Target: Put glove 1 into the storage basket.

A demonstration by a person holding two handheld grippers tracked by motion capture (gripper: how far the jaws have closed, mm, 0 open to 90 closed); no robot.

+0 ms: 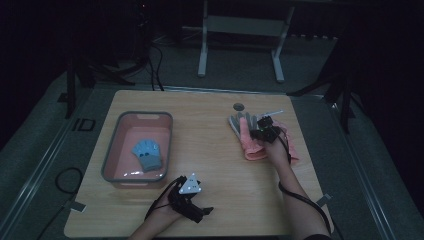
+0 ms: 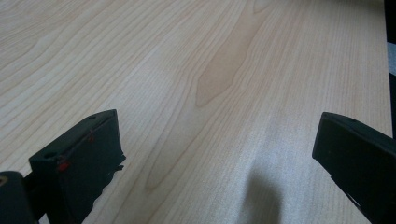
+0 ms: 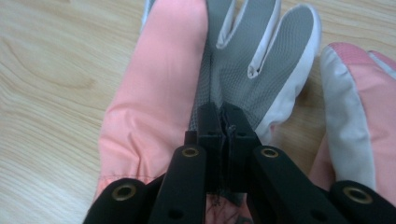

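Pink glove [image 3: 154,93] is pinched by the closed right tool [image 3: 223,123] at the surface's [image 1: 210,150] far right, fingers pointing away; the tray [image 1: 111,150] lies well left, nearer the wide-open, idle left tool [image 1: 192,202].

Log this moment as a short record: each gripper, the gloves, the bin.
left gripper: open, low over bare table near the front edge, holding nothing
right gripper: jaws shut on the pink and grey glove
second pink glove: lies just beside the gripped one
blue glove: lies inside the bin
bin: pink inside, grey rim, on the table's left part
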